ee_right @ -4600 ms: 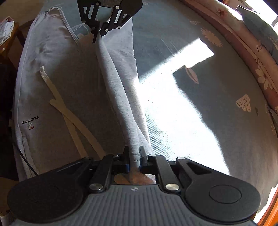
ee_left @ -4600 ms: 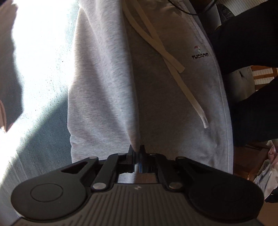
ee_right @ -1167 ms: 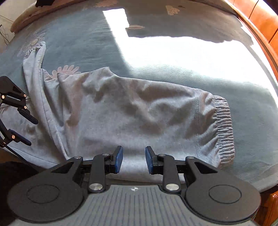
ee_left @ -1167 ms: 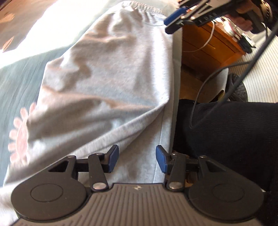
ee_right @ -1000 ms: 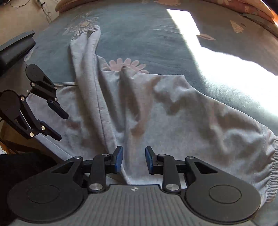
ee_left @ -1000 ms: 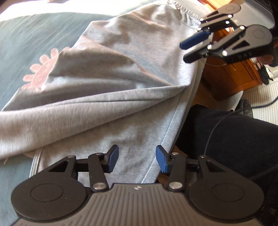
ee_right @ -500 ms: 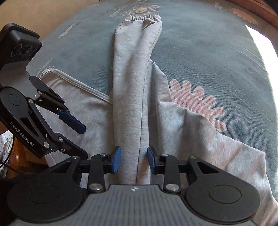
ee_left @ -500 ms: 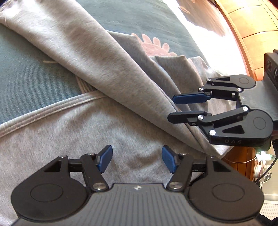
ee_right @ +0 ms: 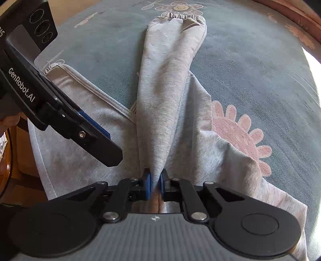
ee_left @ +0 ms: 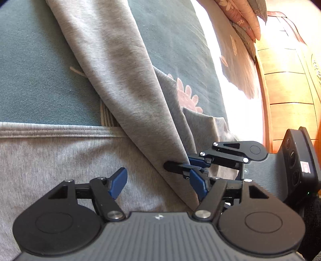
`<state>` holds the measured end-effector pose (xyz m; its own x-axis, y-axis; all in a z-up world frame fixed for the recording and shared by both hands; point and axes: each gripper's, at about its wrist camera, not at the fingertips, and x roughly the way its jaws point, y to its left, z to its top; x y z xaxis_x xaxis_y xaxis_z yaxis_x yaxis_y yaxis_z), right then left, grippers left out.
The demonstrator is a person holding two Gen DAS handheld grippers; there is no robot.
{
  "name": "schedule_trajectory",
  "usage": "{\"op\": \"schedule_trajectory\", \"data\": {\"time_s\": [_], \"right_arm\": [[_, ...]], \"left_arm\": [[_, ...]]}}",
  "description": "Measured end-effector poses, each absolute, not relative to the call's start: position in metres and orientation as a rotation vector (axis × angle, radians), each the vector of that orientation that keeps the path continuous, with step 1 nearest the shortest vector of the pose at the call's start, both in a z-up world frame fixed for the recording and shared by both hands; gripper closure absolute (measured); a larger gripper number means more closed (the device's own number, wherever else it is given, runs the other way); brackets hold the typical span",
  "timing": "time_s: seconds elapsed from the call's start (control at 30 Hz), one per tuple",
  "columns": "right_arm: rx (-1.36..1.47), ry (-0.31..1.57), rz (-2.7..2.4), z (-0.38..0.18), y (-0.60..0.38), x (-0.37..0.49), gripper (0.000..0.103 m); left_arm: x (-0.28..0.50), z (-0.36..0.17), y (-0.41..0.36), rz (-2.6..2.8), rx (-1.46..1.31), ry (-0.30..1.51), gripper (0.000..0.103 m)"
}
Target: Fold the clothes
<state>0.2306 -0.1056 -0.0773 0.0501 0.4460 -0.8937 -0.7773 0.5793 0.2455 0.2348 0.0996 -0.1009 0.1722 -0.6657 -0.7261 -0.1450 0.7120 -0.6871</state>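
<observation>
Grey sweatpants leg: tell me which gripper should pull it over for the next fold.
Right. The right gripper is already shut on the sweatpants leg, while the left gripper is open, holding nothing above the waist area.

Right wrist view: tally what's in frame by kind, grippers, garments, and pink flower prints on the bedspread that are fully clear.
Grippers: 2, the right gripper and the left gripper
Garments: 1, the grey sweatpants
Clear flower prints: 2, the large pink flower and the cream flower
Total: 5

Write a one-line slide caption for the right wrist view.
Right gripper pinches a fold of grey sweatpants on a blue floral bedspread, open left gripper alongside.
</observation>
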Motion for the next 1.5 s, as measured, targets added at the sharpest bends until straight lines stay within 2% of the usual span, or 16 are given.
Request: {"op": "schedule_trajectory", "data": {"time_s": [0.23, 0.43, 0.53, 0.57, 0.6, 0.63, 0.67, 0.77, 0.83, 0.97, 1.2, 1.5], "right_arm": [[-0.138, 1.225, 1.011, -0.057, -0.122, 0.230, 0.097], [-0.054, 1.241, 1.084, -0.044, -0.122, 0.222, 0.096], [-0.074, 1.243, 1.109, -0.041, -0.119, 0.215, 0.096], [-0.073, 1.247, 1.114, -0.041, -0.118, 0.214, 0.095], [-0.074, 1.250, 1.117, -0.041, -0.118, 0.212, 0.093], [-0.067, 1.254, 1.117, -0.040, -0.119, 0.211, 0.091], [-0.054, 1.259, 1.117, -0.038, -0.122, 0.210, 0.084], [-0.016, 1.275, 1.114, -0.033, -0.130, 0.208, 0.070], [0.013, 1.283, 1.111, -0.028, -0.138, 0.205, 0.067], [0.023, 1.305, 1.084, -0.015, -0.163, 0.193, 0.054], [-0.043, 1.411, 0.986, -0.017, -0.203, 0.174, 0.050], [-0.026, 1.519, 0.728, -0.042, -0.258, 0.168, 0.050]], "left_arm": [[0.238, -0.110, 0.101, -0.447, -1.006, 1.279, 0.026], [0.254, -0.125, 0.087, -0.441, -1.030, 1.279, 0.025], [0.256, -0.126, 0.086, -0.444, -1.047, 1.247, 0.029], [0.257, -0.125, 0.087, -0.438, -1.047, 1.237, 0.043], [0.258, -0.125, 0.087, -0.435, -1.043, 1.236, 0.053], [0.259, -0.123, 0.085, -0.435, -1.025, 1.238, 0.071], [0.258, -0.121, 0.084, -0.430, -0.989, 1.242, 0.085], [0.253, -0.110, 0.084, -0.417, -0.908, 1.234, 0.091], [0.246, -0.099, 0.085, -0.421, -0.901, 1.214, 0.091], [0.232, -0.077, 0.088, -0.431, -0.894, 1.173, 0.093], [0.208, -0.039, 0.094, -0.447, -0.881, 1.102, 0.093], [0.170, -0.038, 0.100, -0.354, -0.915, 1.144, 0.093]]}}
